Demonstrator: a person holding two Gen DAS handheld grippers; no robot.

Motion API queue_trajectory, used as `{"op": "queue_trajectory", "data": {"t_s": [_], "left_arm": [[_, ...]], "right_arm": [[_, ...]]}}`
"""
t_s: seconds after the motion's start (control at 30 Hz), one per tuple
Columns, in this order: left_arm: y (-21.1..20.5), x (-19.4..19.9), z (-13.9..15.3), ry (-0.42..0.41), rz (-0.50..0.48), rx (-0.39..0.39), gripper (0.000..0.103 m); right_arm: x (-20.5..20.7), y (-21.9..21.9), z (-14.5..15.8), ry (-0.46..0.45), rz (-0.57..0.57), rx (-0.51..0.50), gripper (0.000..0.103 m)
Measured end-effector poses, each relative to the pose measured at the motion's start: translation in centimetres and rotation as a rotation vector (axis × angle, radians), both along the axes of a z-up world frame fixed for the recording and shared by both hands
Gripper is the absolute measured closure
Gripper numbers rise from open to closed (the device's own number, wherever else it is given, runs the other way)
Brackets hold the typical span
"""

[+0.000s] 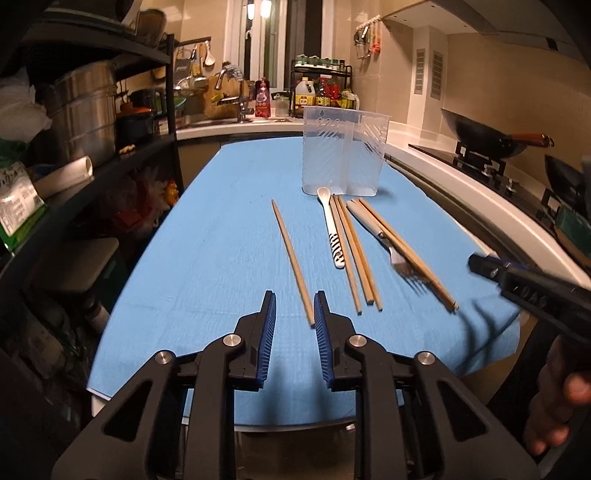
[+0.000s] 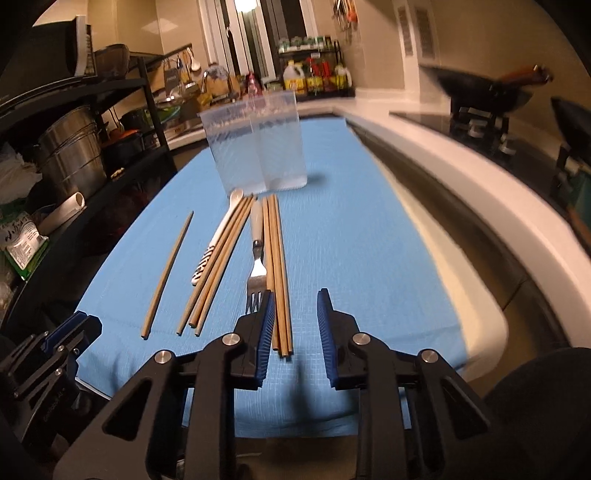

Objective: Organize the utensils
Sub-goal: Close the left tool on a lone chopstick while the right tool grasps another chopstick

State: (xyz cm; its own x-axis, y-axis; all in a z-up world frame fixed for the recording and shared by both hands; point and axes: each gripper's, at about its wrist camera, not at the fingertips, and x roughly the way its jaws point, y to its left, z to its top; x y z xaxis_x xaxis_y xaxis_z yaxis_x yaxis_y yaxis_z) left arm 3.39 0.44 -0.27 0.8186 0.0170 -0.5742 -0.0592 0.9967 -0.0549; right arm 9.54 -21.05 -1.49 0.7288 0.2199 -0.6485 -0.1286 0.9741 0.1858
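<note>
Chopsticks [image 1: 356,254], spoon [image 1: 332,225] and fork [image 1: 384,240], light, stiff and slippery, lie on the blue-covered counter [image 1: 207,229] at six o'clock from the clear holder [image 1: 343,155], best pinched mid-shaft; both jaws narrowly parted, empty.

A home kitchen: wok [image 1: 487,138] on gas stove [image 1: 491,166], sink faucet [image 1: 242,99], condiment rack [image 1: 321,85].

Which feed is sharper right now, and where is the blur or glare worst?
Left wrist view is sharper: the lone chopstick and clear holder read crisply, with blur only on the right hand-held gripper at the frame edge. Right wrist view is smeared: the holder and wok streak. A blown-out lamp glares at the top. Both views bend the blue cloth edges.
</note>
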Motion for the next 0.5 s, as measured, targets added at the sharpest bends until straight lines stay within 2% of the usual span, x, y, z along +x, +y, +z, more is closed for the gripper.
{"op": "queue_trajectory", "data": {"t_s": [0.1, 0.27, 0.5], "left_arm": [[0.1, 1.9, -0.6, 0.038, 0.045, -0.078, 0.082], [0.3, 3.9, -1.9, 0.075, 0.137, -0.115, 0.082], [0.0, 5.5, -3.6, 0.107, 0.131, -0.087, 0.081]], "right_arm": [[1.8, 0.4, -1.4, 0.07, 0.011, 0.022, 0.079], [2.3, 0.7, -3.3, 0.14, 0.019, 0.017, 0.08], [1.8, 1.4, -3.1, 0.133, 0.045, -0.022, 0.08]]}}
